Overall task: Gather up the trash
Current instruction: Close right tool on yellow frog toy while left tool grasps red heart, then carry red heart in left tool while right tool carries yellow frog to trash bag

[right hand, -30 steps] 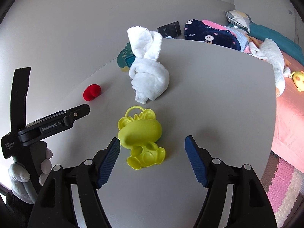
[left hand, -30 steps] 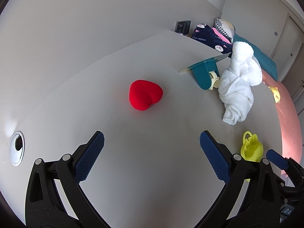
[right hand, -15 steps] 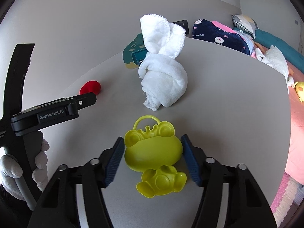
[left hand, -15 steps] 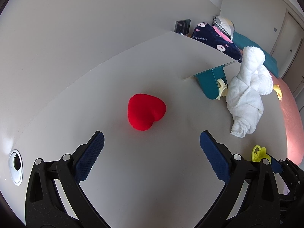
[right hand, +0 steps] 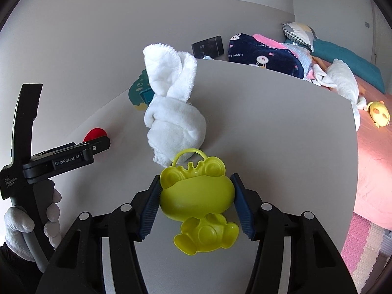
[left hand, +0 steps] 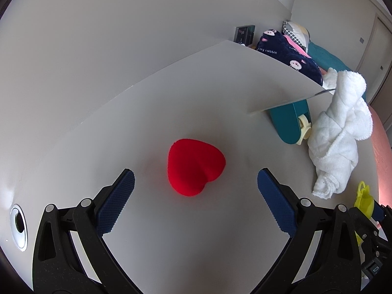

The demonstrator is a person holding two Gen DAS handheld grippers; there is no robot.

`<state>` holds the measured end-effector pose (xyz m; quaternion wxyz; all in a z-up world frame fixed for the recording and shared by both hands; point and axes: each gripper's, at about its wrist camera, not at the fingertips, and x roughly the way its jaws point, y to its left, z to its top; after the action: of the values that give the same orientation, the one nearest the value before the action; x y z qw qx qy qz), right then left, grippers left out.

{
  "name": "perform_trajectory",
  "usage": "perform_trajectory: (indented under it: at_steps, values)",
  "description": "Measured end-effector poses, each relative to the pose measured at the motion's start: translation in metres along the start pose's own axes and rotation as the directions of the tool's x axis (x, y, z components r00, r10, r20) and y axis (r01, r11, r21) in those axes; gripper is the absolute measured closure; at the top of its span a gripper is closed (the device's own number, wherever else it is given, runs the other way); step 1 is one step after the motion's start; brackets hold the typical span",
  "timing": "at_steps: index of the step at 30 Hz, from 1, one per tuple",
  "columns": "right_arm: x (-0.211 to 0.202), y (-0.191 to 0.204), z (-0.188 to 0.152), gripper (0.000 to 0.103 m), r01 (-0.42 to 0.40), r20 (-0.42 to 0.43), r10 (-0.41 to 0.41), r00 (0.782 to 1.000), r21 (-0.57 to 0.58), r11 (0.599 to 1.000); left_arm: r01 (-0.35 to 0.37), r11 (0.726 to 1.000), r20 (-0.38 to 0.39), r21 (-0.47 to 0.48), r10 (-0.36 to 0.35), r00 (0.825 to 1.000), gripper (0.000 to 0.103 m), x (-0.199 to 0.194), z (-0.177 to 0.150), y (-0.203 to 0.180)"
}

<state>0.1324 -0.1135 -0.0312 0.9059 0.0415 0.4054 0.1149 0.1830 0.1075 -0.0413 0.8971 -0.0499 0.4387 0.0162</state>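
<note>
Right tongs (right hand: pixel 196 197): clenched on the yellow-green plastic frog-shaped toy (right hand: pixel 197 192); both blue ribbed pads press its sides, having just closed in on it.
Frog toy: sits at the near edge of the grey table (right hand: pixel 269 122), its loop handle pointing away from the camera and its feet toward it; whether it rests on the table or is lifted cannot be told.
Left tongs (left hand: pixel 196 188): released, jaws wide apart, nothing between the pads.
Red plush heart-shaped cushion (left hand: pixel 194 167): lies on the table just ahead of the left tongs, in line with the gap between the pads, touching neither.
White knotted terry towel (right hand: pixel 171 112): stands on the table just behind the frog toy, its lower end close to the toy's handle.
Teal plastic container with a pale yellow part (left hand: pixel 291 122): behind the towel, toward the back of the table.
Person: a white-gloved hand (right hand: pixel 29 223) grips the handle of the left tongs, seen at the left of the right wrist view.
Bed with a pink sheet (right hand: pixel 372 166): beside the table, carrying a dark blue printed blanket (right hand: pixel 267 54), pillows and a small yellow toy (right hand: pixel 379 112).
Round metal-ringed hole (left hand: pixel 17 224): in the table at the left edge of the left wrist view.
</note>
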Motion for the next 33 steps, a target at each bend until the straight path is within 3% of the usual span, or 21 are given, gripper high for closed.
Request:
perform_trajectory:
  at_steps: [8,13,33]
  values:
    - [0.004,-0.024,0.011,0.046,0.011,0.011,-0.011,1.0,0.061,0.998,-0.059,0.998,-0.013,0.008,0.059,0.998,0.025,0.01,0.004,0.001]
    - [0.003,-0.03,0.012,0.046,0.009,0.018,-0.01,1.0,0.078,0.997,-0.055,0.998,0.005,0.021,0.055,0.998,0.056,0.005,0.004,0.001]
    - [-0.03,-0.057,0.005,0.046,-0.011,0.024,0.008,1.0,0.126,0.992,-0.016,0.999,0.012,0.032,0.016,1.0,0.056,-0.03,-0.027,-0.017]
